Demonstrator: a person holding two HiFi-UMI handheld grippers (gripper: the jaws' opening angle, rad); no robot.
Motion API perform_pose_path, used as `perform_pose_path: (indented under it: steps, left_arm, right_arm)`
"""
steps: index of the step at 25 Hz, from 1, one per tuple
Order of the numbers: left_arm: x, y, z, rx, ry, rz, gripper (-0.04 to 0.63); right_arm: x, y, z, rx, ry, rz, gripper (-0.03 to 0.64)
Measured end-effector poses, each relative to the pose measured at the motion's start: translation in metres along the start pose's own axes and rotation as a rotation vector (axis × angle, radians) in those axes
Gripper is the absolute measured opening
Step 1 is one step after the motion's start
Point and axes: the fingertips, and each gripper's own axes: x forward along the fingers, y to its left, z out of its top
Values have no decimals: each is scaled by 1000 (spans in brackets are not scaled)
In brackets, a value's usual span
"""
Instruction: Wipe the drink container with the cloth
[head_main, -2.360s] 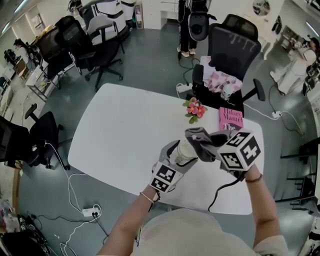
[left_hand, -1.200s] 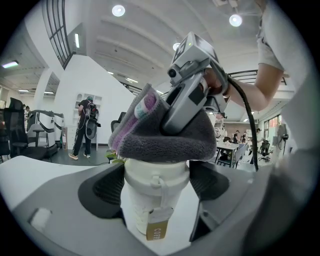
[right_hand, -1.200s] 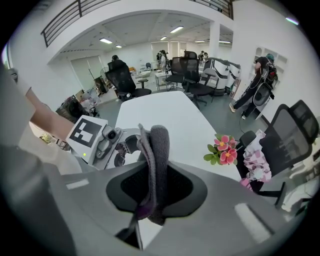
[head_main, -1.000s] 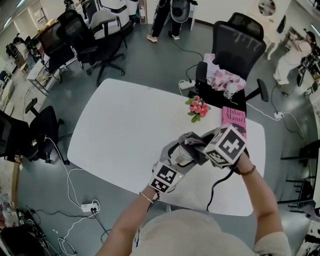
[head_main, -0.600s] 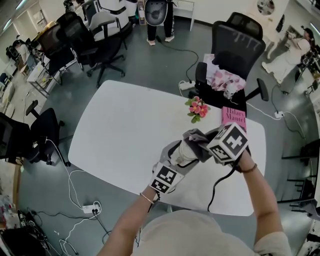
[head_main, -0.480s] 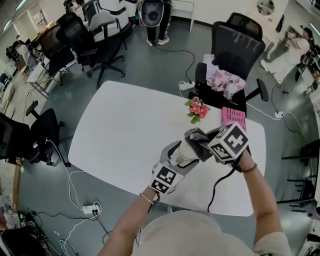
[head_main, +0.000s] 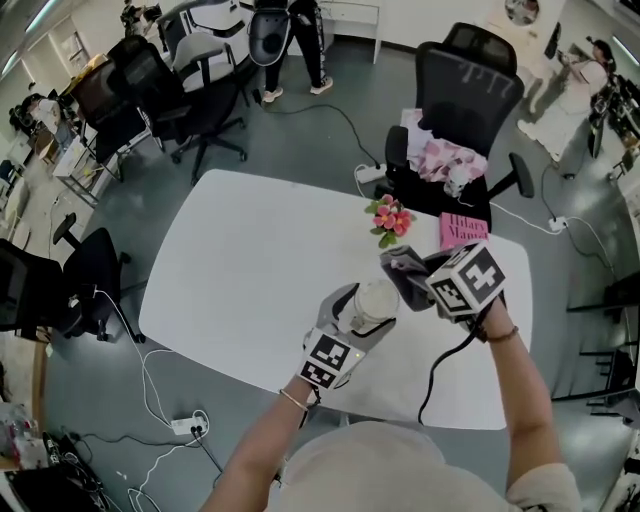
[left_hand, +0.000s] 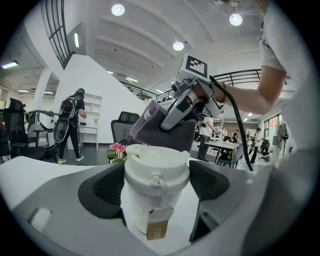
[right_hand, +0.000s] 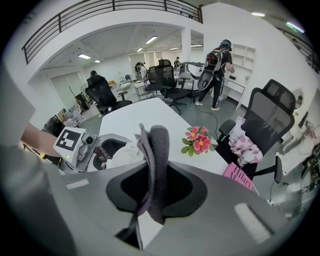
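A white lidded drink cup (left_hand: 155, 192) with a small brown tag stands between the jaws of my left gripper (left_hand: 156, 185), which is shut on it; it shows too in the head view as the cup (head_main: 374, 300) in the left gripper (head_main: 352, 318) above the table. My right gripper (right_hand: 150, 187) is shut on a folded grey cloth (right_hand: 152, 165), held to the right of the cup and a little above its lid. From the head view the cloth (head_main: 405, 272) sits just off the lid, ahead of the right gripper (head_main: 425, 280). In the left gripper view the cloth (left_hand: 165, 132) hangs behind the lid.
The white table (head_main: 250, 270) carries a small bunch of pink flowers (head_main: 387, 217) and a pink book (head_main: 462, 230) at its far right. A black office chair (head_main: 470, 90) with a pink patterned fabric stands behind. A person with a backpack (head_main: 275, 30) walks beyond the table.
My right gripper has drawn the cloth off the cup lid toward the right, so the white lid now shows whole. The left gripper and cup have stayed put.
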Motion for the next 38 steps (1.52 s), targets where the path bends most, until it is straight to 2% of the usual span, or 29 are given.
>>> perform_pose_path:
  steps: [6, 10, 16, 21, 24, 28, 38]
  left_arm:
    - [1, 0, 0, -1, 7, 1, 407]
    - [1, 1, -1, 0, 1, 5, 408]
    - [-2, 2, 2, -10, 13, 9, 407]
    - [-2, 0, 6, -14, 5, 10, 407]
    - [-4, 0, 8, -11, 3, 10, 407]
    - [-4, -1, 6, -10, 20, 10, 407]
    - [-4, -1, 4, -14, 48, 13, 407]
  right_arm:
    - [-14, -15, -13, 94, -60, -23, 71]
    - [-27, -18, -21, 180, -142, -31, 71]
    - [-54, -2, -33, 355, -357, 30, 71]
    - [-78, 10, -50, 413, -521, -63, 71]
    - [-85, 21, -61, 476, -596, -78, 71]
    - [-85, 28, -80, 603, -707, -48, 71]
    - [-61, 30, -108, 942, -986, 113, 71]
